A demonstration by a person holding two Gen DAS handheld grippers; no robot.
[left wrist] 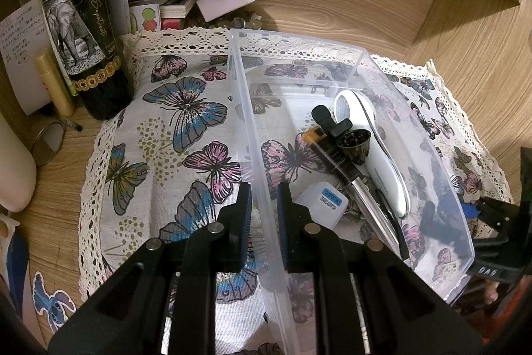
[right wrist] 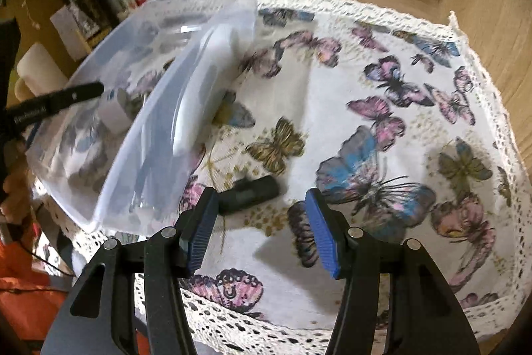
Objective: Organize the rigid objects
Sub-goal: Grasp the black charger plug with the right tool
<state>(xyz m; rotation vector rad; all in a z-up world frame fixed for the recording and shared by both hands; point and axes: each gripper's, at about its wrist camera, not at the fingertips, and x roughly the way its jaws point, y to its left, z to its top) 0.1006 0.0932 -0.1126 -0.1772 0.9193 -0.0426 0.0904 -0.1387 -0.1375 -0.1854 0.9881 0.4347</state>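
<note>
We are clamping our left tool [left wrist: 265,212] on the clear plastic bin's [left wrist: 360,55] thin wall; our right tool [right wrist: 261,230], pads apart, is hovering just behind a black cylinder [right wrist: 250,192] on butterfly cloth [right wrist: 382,82].

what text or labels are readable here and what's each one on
"TRAVEL ADAPTOR": blue label on the white adaptor in the clear bin.
"2020": elephant label of the wine bottle; "APPELLATION" tops its gold-script label, the rest is unreadable.
Handwritten note left of the bottle: too small.
White handheld device: grey print, blurred.
Right wrist view: nothing legible.
</note>
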